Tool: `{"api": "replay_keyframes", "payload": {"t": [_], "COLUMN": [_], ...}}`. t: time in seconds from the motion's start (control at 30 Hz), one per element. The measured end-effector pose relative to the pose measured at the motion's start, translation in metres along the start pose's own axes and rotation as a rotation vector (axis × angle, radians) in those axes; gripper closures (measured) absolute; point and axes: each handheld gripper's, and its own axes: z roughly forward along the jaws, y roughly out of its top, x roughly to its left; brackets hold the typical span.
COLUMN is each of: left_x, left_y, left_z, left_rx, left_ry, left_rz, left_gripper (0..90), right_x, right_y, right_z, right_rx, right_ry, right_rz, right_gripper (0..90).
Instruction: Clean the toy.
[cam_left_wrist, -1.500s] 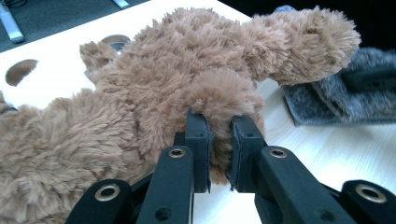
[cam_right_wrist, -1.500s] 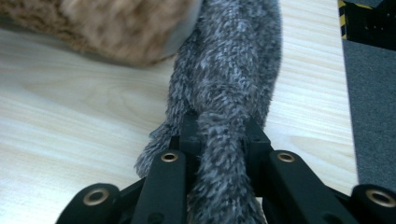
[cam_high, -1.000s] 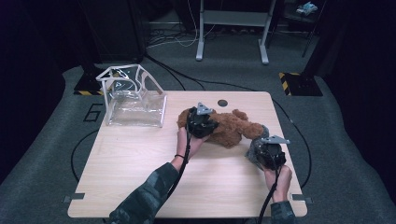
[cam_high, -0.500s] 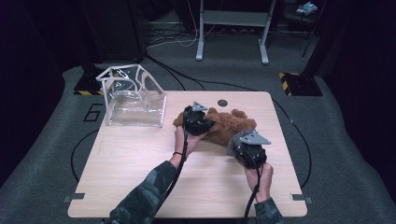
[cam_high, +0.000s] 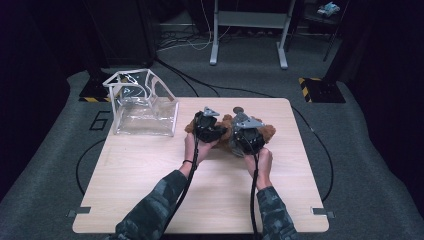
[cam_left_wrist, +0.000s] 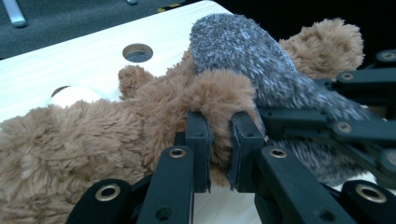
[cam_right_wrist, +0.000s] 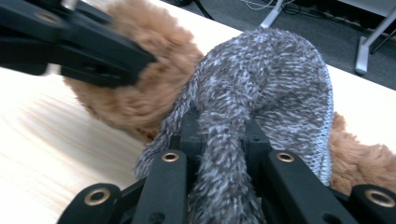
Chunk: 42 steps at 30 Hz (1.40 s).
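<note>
Left tongs (cam_left_wrist: 219, 149) pinch a brown limb of the bear (cam_high: 267, 132) at the tabletop's (cam_high: 150, 200) centre, steadying it. Right tongs (cam_right_wrist: 219, 140), at the left's three o'clock, clamp the grey sock (cam_right_wrist: 275, 84), seemingly drawing it over the bear.

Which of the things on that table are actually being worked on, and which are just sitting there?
In use:
- brown plush toy, pinched by the left gripper
- grey fuzzy sock, pinched by the right gripper; it seems to be going onto or coming off the toy

Just sitting there:
- clear box with white frame, on the table
</note>
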Motion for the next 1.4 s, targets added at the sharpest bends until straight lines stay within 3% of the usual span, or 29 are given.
{"api": "replay_keyframes", "payload": {"t": [0.23, 0.43, 0.53, 0.63, 0.8, 0.93, 1.03, 1.1, 1.2, 1.4], "left_x": [0.001, 0.002, 0.002, 0.001, 0.000, -0.003, -0.005, -0.006, -0.005, -0.009], "left_y": [0.000, 0.000, 0.001, 0.001, 0.002, 0.003, 0.003, 0.002, 0.002, 0.004], "left_z": [-0.003, -0.005, -0.005, -0.004, -0.002, -0.001, -0.001, -0.001, -0.002, -0.005], "left_rx": [-0.004, -0.007, -0.007, -0.002, 0.004, 0.007, 0.012, 0.018, 0.018, 0.006], "left_ry": [-0.001, 0.000, -0.005, -0.008, -0.022, -0.029, -0.028, -0.029, -0.036, -0.059], "left_rz": [0.006, 0.000, -0.003, 0.005, -0.008, -0.011, -0.005, -0.004, -0.003, -0.008], "left_gripper": [80.5, 80.5, 80.4, 80.4, 80.4, 80.4, 80.4, 80.4, 80.4, 80.4], "right_x": [-0.018, -0.046, -0.065, -0.075, -0.057, -0.026, -0.003, 0.001, -0.005, -0.036], "right_y": [-0.003, -0.014, -0.022, -0.026, -0.018, -0.008, -0.001, 0.000, -0.001, -0.013], "right_z": [0.000, -0.007, -0.009, -0.012, -0.029, -0.037, -0.030, -0.024, -0.017, -0.011], "right_rx": [0.040, 0.066, 0.081, 0.085, 0.038, -0.014, -0.013, -0.004, 0.020, 0.059], "right_ry": [-0.056, -0.149, -0.178, -0.174, -0.087, 0.031, 0.095, 0.083, 0.049, -0.031], "right_rz": [0.014, 0.048, 0.092, 0.132, 0.114, 0.065, 0.028, 0.014, 0.028, 0.066], "right_gripper": [76.5, 76.7, 76.8, 76.7, 76.7, 76.6, 76.6, 76.6, 76.8, 77.0]}}
